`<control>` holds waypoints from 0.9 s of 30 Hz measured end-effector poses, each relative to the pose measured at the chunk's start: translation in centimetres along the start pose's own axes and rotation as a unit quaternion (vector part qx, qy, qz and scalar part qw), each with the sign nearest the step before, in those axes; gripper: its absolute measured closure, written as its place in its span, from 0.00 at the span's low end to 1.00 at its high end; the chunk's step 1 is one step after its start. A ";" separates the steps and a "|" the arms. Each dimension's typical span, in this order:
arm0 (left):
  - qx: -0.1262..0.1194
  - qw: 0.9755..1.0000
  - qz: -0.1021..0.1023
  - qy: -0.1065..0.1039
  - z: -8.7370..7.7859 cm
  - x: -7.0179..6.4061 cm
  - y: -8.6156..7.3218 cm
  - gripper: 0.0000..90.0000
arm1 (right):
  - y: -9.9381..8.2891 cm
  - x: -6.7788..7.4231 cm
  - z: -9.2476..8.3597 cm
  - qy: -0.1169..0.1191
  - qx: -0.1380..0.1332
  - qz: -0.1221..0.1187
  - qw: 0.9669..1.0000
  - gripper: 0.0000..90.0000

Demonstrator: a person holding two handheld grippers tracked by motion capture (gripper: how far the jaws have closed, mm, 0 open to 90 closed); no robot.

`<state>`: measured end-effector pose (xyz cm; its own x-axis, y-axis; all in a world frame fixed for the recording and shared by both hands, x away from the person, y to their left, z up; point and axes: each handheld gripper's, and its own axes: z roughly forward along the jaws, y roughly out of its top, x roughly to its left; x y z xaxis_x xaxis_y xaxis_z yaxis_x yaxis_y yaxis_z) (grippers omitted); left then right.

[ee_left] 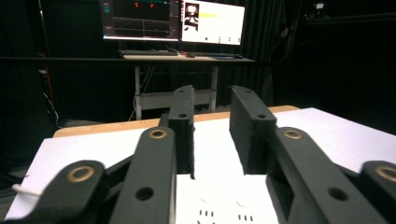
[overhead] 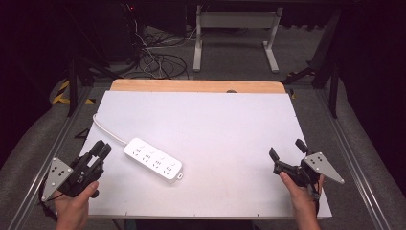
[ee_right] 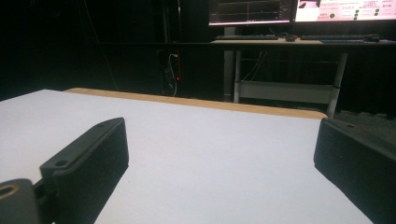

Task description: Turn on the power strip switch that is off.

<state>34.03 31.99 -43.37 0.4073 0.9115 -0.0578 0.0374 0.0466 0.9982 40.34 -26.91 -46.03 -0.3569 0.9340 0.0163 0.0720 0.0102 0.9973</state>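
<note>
A white power strip point(overhead: 153, 158) lies flat on the white table point(overhead: 230, 120), a bit left of the middle, with its white cord point(overhead: 106, 130) running off toward the left edge. The left gripper point(overhead: 102, 150) sits just beside the strip's near left end, not touching it. Its jaws are close together with a small gap, and nothing is between them; in the left gripper view the strip's sockets point(ee_left: 224, 210) show just under the jaw tips. The right gripper point(overhead: 286, 149) rests well apart from the strip, over on the right side of the table, with its jaws spread wide and nothing in them.

I think the work is only at the reaching step. Next, the left gripper would need to open up, go over the strip's end and squeeze it. From up high it is hard to tell how much room the tips have
</note>
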 end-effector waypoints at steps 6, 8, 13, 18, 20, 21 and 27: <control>0.007 1.000 0.008 -0.002 0.4 0.0 -0.1 0.91 | 0.0 0.0 0.0 0.002 0.000 -0.001 1.000 0.04; 0.008 1.000 0.010 -0.004 0.5 0.0 -0.1 0.94 | 0.0 0.0 0.0 0.002 0.000 -0.001 1.000 0.04; 0.042 0.999 0.008 -0.021 0.7 -0.3 0.2 1.00 | 0.0 0.0 -0.1 0.002 0.002 0.000 1.000 0.04; 0.095 0.995 0.008 -0.038 1.1 -0.6 1.0 1.00 | -0.1 0.0 0.0 0.003 0.003 -0.002 1.000 0.04; 0.102 0.994 0.013 -0.041 1.3 -0.7 1.3 1.00 | -0.1 0.0 0.0 0.003 0.006 -0.002 1.000 0.04; 0.106 0.993 0.017 -0.042 1.5 -0.8 1.5 1.00 | -0.1 0.0 0.0 0.003 0.005 -0.003 1.000 0.04; 0.153 0.987 0.027 -0.037 3.1 -0.7 2.0 1.00 | -0.2 -0.2 0.0 0.001 0.007 0.000 1.000 0.04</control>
<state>36.61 30.14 -41.33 0.4820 0.8760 -0.0177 0.2825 -0.1362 0.9495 40.38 -27.13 -46.23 -0.3586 0.9333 0.0162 0.0841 0.0150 0.9963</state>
